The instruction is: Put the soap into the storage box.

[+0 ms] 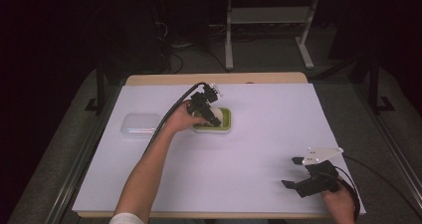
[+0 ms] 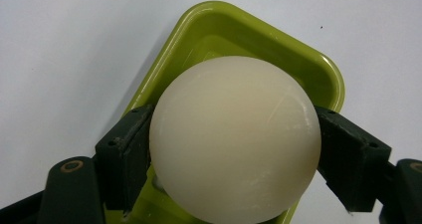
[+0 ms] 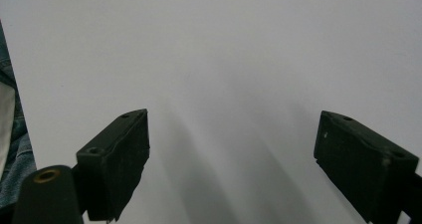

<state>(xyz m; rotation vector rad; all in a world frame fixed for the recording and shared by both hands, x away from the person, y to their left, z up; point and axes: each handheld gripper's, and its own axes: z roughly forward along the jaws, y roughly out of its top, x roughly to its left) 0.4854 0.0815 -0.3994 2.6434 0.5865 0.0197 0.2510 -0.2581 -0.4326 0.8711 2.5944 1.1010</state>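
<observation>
Your left gripper (image 2: 234,149) clamps the white ball (image 2: 234,139) over the green tray (image 2: 219,22), likely to lift or seat it; right gripper (image 3: 234,159) idles wide, well away from the tray.

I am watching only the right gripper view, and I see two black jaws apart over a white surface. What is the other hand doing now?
Observer: The left gripper is shut on a smooth cream-white ball, one jaw at each side of it.
Operator: Where is this ball on the table?
Observer: It is over a lime-green rounded rectangular plastic tray, near the middle of the white-covered table, toward the far side.
Operator: Is there something else near the tray?
Observer: Yes, a clear rectangular plastic lid or box lies flat to the tray's left, apart from it.
Operator: And my gripper, where is it?
Observer: The right gripper is open near the table's near right corner, with nothing between its jaws.
</observation>
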